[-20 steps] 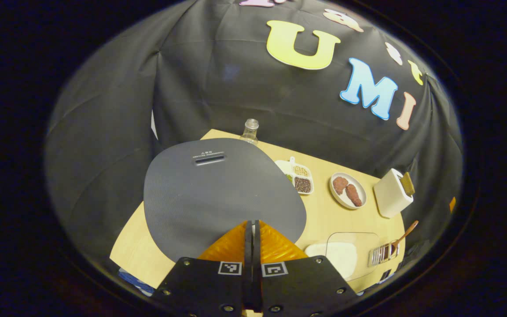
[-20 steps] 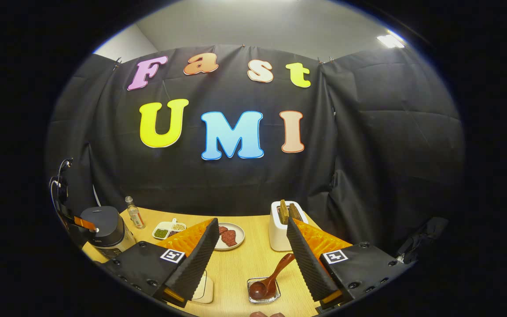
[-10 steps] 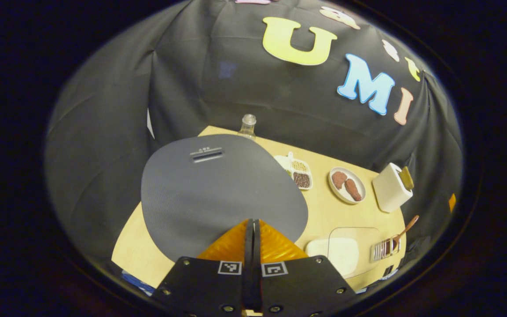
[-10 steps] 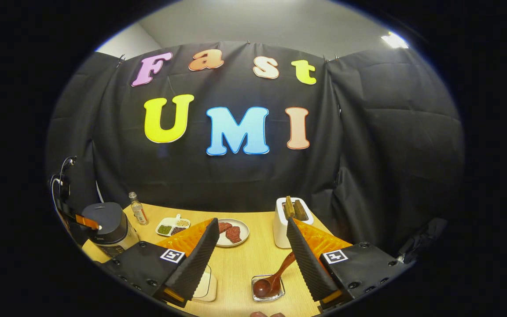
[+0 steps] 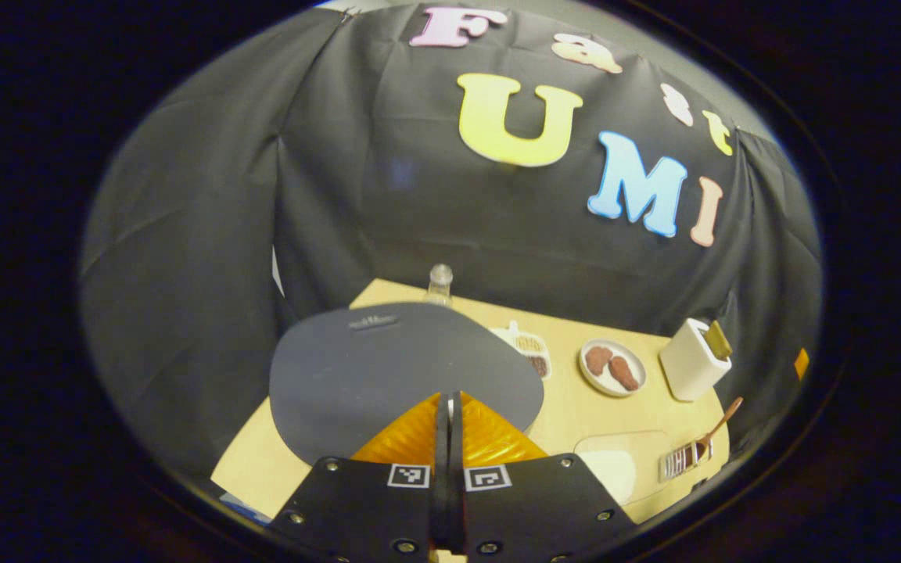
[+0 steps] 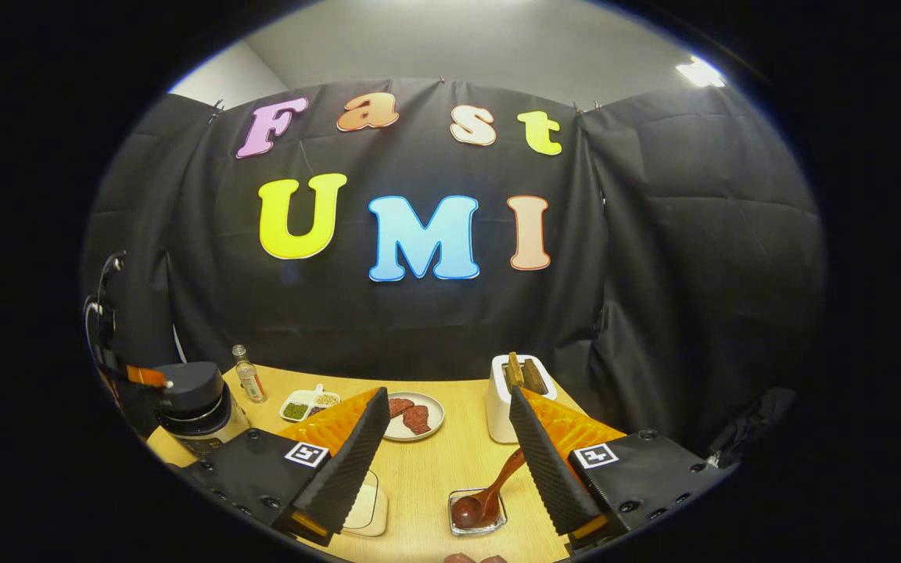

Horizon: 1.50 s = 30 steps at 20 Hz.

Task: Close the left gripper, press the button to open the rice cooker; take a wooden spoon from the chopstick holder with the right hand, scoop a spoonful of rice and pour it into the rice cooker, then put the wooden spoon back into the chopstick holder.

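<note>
My left gripper (image 5: 448, 400) is shut with nothing between its fingers, its tips just over the front edge of the dark grey rice cooker lid (image 5: 388, 367). In the right gripper view the rice cooker (image 6: 194, 410) stands at the far left. Its lid sits slightly raised with a pale band under it, and the left gripper (image 6: 153, 379) is at its top. The wooden spoon (image 6: 489, 493) leans in a small clear holder (image 6: 479, 518) near the table's front. My right gripper (image 6: 447, 396) hangs open above and behind it, touching nothing. The rice box (image 5: 615, 469) lies beside the holder (image 5: 683, 458).
On the wooden table (image 6: 435, 469) stand a white toaster (image 6: 507, 399) with bread, a plate of meat (image 6: 413, 416), a divided dish of beans (image 6: 306, 407) and a small bottle (image 6: 247, 375). Black cloth walls close the back and sides.
The cooker lid has begun to lift: a gap now shows under it, and it looks flatter and lower in the left gripper view. The right gripper has hardly moved.
</note>
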{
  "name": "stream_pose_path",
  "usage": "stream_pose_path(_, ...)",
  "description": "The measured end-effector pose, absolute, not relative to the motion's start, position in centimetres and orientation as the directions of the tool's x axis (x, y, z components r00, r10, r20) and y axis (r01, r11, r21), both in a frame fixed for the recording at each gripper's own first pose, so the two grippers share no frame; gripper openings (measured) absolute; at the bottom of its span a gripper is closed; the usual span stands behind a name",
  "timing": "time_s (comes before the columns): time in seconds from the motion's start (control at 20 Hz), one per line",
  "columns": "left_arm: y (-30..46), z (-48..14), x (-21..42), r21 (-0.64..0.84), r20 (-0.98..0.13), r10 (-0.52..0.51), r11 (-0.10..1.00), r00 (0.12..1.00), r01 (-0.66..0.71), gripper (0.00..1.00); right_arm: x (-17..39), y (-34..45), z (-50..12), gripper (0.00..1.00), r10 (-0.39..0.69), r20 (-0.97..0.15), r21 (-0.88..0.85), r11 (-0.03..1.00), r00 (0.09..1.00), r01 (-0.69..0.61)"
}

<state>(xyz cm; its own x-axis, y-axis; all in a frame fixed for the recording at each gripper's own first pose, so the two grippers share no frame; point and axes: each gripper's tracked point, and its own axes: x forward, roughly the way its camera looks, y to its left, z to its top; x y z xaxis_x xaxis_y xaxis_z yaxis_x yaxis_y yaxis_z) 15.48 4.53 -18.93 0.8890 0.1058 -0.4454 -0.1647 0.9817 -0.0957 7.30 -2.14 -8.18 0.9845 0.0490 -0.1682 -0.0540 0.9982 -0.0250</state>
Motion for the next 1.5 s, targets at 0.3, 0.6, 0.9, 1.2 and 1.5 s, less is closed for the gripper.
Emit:
stream_pose_path(0.3, 5.1, -7.6, 14.5, -0.187, -0.192, 0.144, 0.966, 0.971, -0.180, 0.00, 7.2, -3.2, -8.0, 0.98, 0.031, -0.163, -0.026, 0.999, 0.986, -0.035)
stream_pose_path(0.6, 5.6, -3.4, 10.2, -0.047, -0.014, 0.195, 0.980, 0.981, -0.196, 0.03, 7.9, -5.3, -8.3, 0.97, -0.007, -0.167, -0.009, 1.000, 0.986, 0.005)
stream_pose_path(0.9, 0.1, -3.0, 8.9, 0.072, 0.011, 0.123, 0.990, 0.992, -0.123, 0.00, 8.9, -6.5, -9.8, 0.98, -0.011, -0.210, 0.011, 1.000, 0.978, 0.013)
stream_pose_path(1.2, -5.3, -3.3, 9.1, 0.109, 0.000, 0.048, 0.993, 0.999, -0.048, 0.90, 9.7, -8.4, -14.1, 0.97, -0.006, -0.345, 0.052, 0.998, 0.939, 0.026)
stream_pose_path(1.5, -8.1, -5.6, 9.1, 0.078, -0.058, 0.028, 0.997, 0.998, -0.023, 0.95, 10.2, -9.3, -21.3, 0.97, 0.054, -0.545, 0.113, 0.994, 0.837, 0.010)
